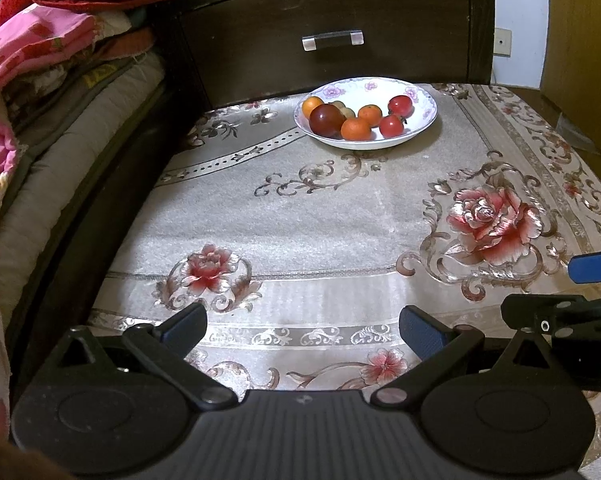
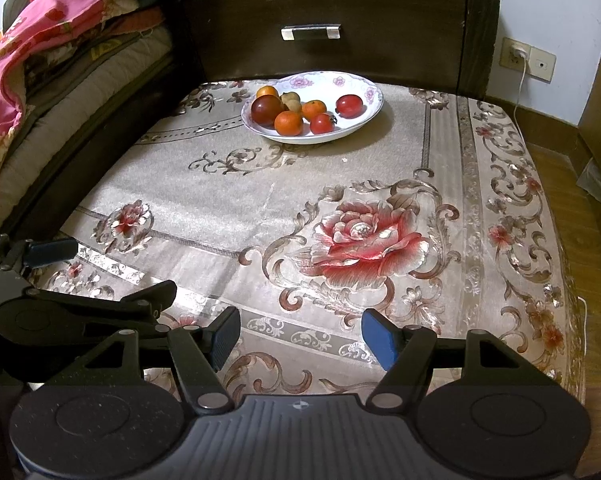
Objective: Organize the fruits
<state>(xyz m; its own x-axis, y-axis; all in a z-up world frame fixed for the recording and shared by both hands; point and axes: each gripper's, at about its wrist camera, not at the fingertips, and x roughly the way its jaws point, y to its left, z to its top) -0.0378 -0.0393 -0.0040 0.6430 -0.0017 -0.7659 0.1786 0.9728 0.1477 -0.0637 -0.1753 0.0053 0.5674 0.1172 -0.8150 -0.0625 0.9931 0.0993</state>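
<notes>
Two grippers low by near edge of rug (image 2: 260,216), side by side. My left gripper (image 1: 302,330) wide open, holds nothing. My right gripper (image 2: 300,338) same, ready to grab. Far off, bowl (image 2: 370,114) sits by rug's far edge, against dark drawer (image 2: 332,20), so fruits (image 2: 288,123) can't roll. Fruits round, no long way, point nowhere.

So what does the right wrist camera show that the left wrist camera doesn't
Only the right wrist view shows a plug in the wall socket with its white cable, and the wood floor right of the cloth. Only the left wrist view shows the right gripper at its right edge. Both share the bowl of fruit on the floral cloth, the drawer behind, the bedding on the left, and open jaws on the left gripper.
</notes>
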